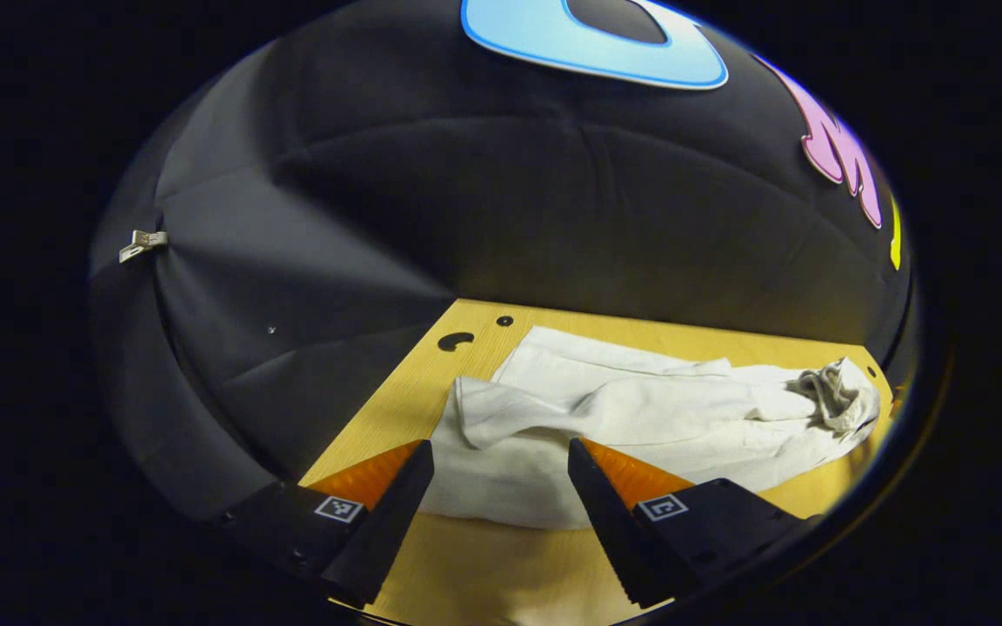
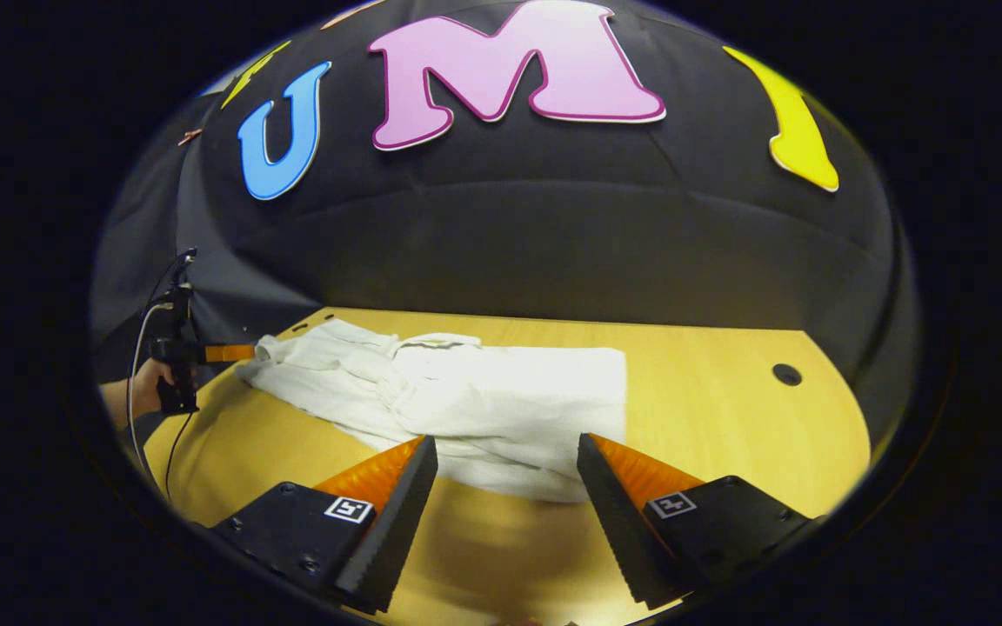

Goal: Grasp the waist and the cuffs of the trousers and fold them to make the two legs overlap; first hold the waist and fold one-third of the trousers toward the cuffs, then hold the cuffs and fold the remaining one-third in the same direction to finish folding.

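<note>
White trousers [image 1: 640, 417] lie rumpled along a wooden table [image 1: 397, 391]; one end is bunched up at the far right [image 1: 840, 391]. My left gripper [image 1: 501, 461] is open, low over the near end, with cloth showing between its fingers but not pinched. In the right gripper view the trousers [image 2: 484, 391] stretch from left to right with a flat straight edge on the right. My right gripper [image 2: 505, 461] is open just short of the cloth's near edge. The left gripper [image 2: 231, 352], held by a hand [image 2: 140, 387], sits at the trousers' far left end.
The table [image 2: 727, 417] has bare wood to the right of the trousers, with a round hole [image 2: 786, 374]. Two dark holes [image 1: 456, 341] mark the far left corner. The black cloth wall stands close behind. A cable [image 2: 140, 348] hangs from the left gripper.
</note>
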Motion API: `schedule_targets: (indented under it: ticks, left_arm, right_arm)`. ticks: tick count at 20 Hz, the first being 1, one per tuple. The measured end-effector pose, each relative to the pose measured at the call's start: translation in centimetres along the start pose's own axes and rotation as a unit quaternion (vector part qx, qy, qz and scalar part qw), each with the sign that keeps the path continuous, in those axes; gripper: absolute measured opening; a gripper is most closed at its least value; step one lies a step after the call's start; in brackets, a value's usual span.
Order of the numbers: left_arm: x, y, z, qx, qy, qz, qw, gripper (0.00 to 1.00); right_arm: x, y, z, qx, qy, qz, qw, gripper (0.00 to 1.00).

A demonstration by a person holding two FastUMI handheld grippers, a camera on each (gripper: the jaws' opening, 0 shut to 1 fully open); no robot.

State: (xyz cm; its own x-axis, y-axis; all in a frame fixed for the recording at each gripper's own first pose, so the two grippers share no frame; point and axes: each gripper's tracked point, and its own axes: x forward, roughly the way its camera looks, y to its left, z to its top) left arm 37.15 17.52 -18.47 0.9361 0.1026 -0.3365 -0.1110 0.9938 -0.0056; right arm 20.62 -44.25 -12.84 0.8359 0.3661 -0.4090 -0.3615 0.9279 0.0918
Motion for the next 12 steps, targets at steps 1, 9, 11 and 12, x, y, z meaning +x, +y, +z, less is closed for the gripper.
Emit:
schedule_targets:
  ticks: [1,9,11,12]
  left_arm:
    - [0.8,0.3,-0.3,0.015,0.008,0.0,1.0,0.98]
    - [3.2,-0.3,-2.4,0.029,0.052,-0.051,0.997,0.96]
    - [3.2,-0.2,-2.9,0.039,0.061,-0.064,0.995,0.96]
    - [3.2,-0.6,-2.9,0.05,0.069,-0.071,0.994,0.96]
  right_arm:
    - [-1.1,-1.0,0.4,-0.013,-0.001,-0.007,1.0,0.98]
    - [-6.3,-3.1,1.8,0.021,0.003,-0.025,0.999,0.98]
    - [-6.5,-2.6,0.9,0.02,0.013,-0.022,0.999,0.98]
    - [-6.6,-2.1,0.3,0.025,0.02,-0.019,0.999,0.98]
